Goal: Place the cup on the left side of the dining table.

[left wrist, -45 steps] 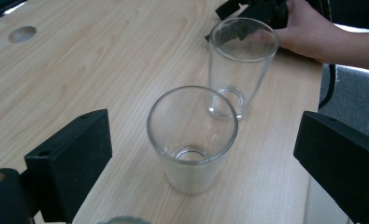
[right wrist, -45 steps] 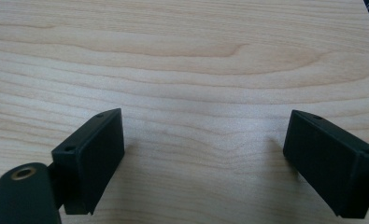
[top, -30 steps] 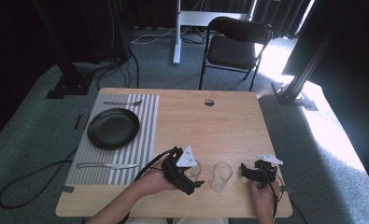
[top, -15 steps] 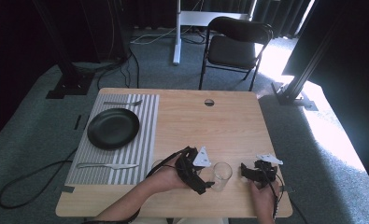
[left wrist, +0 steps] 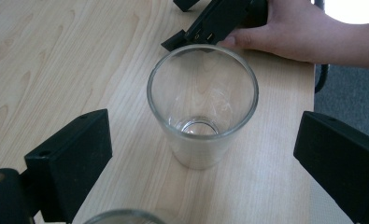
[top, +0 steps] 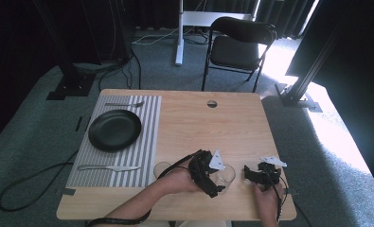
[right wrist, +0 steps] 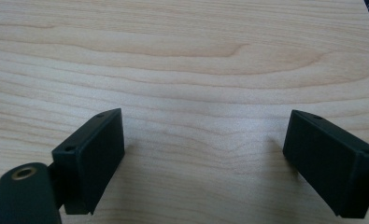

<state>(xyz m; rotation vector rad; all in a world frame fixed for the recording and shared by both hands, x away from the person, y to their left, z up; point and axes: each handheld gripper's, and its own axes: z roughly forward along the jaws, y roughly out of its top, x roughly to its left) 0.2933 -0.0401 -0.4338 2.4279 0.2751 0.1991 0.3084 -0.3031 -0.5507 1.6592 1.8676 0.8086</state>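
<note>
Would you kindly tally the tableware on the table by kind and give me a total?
Clear glasses: 2, one beside the left gripper, one by the placemat
Black plate: 1
Fork: 1
Knife: 1
Total: 5 pieces

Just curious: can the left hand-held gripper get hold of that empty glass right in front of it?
Probably yes: the left hand-held gripper is open, the glass stands upright between its jaws, untouched.
</note>
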